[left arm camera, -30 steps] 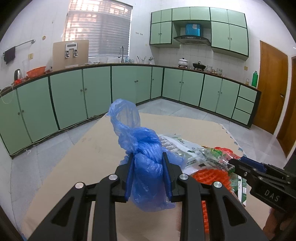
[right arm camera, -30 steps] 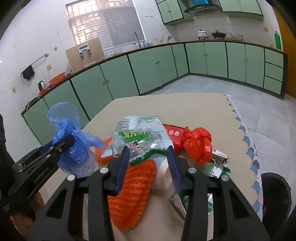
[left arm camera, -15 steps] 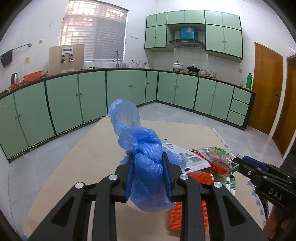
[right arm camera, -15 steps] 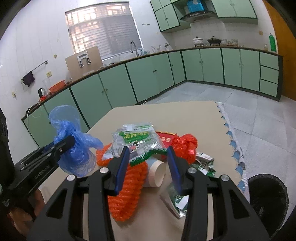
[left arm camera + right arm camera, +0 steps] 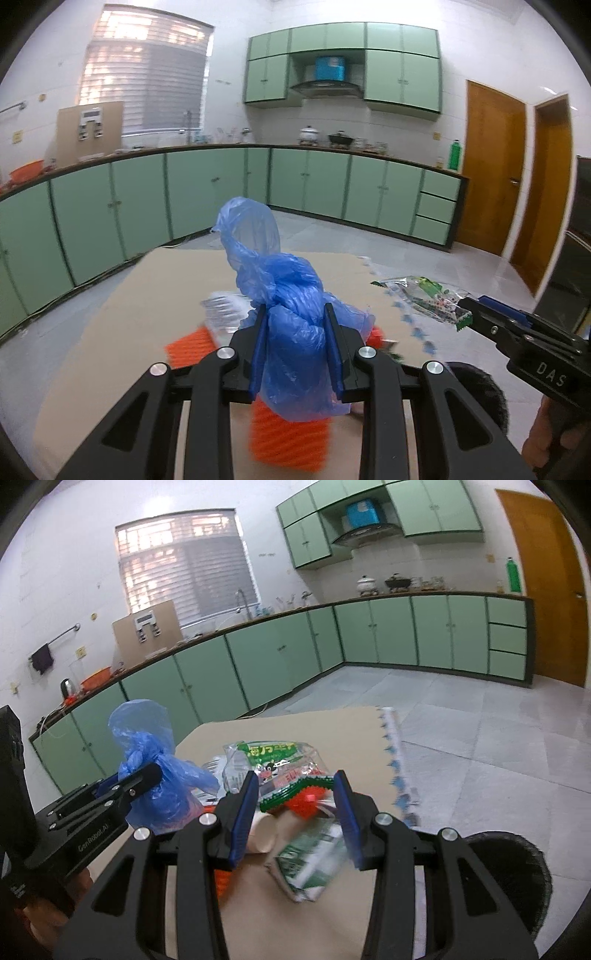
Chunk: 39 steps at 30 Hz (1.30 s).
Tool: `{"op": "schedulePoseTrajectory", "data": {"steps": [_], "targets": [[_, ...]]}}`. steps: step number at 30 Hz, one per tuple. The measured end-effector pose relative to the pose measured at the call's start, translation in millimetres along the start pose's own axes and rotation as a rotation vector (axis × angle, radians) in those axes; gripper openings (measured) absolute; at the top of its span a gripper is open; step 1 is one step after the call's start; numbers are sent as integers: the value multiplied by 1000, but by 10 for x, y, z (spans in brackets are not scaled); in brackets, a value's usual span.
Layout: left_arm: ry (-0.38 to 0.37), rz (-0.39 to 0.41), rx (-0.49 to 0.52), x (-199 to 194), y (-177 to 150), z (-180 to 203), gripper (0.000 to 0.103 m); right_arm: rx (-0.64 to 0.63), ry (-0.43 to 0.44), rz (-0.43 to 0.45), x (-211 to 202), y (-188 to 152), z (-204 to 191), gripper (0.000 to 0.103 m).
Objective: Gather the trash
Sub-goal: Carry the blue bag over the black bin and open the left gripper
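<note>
Gripping blue bag [image 5: 291, 332] in left claw [image 5: 295, 343], snack wrapper [image 5: 277, 771] in right claw [image 5: 295, 805]; slick film may slip, missing black bin [image 5: 506, 871] near right.

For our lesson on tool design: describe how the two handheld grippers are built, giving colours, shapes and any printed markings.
Both are matte black frames with cut-out triangular openings and round silver bolt heads. Each ends in two flat fingers lined with blue pads. The left gripper shows white lettering "GenRobot.AI" on its side in the right wrist view; the right gripper shows "DAS" in the left wrist view. No cables or sleeves are visible.
</note>
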<state>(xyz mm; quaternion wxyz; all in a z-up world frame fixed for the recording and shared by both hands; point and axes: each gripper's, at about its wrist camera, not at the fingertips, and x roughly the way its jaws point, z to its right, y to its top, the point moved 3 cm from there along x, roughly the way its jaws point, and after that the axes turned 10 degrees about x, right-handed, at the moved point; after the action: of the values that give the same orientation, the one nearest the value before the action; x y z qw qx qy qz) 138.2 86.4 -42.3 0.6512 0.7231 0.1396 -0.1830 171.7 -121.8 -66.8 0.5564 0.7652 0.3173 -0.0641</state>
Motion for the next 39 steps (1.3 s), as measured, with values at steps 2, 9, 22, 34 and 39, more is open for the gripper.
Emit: {"op": "schedulePoseTrajectory", "data": {"steps": [2, 9, 22, 34, 39], "targets": [[-38, 6, 12, 21, 38, 162, 28, 9, -25, 20, -120, 26, 131, 40], [-172, 10, 66, 159, 146, 822, 28, 52, -145, 82, -555, 71, 756, 41], [-386, -18, 157, 495, 137, 2064, 28, 134, -381, 111, -1037, -189, 1977, 41], [-446, -118, 213, 911, -89, 2708, 40, 219, -448, 56, -893, -519, 2604, 51], [-459, -144, 215, 1050, -106, 2803, 56, 246, -473, 73, -934, -494, 2726, 57]]}}
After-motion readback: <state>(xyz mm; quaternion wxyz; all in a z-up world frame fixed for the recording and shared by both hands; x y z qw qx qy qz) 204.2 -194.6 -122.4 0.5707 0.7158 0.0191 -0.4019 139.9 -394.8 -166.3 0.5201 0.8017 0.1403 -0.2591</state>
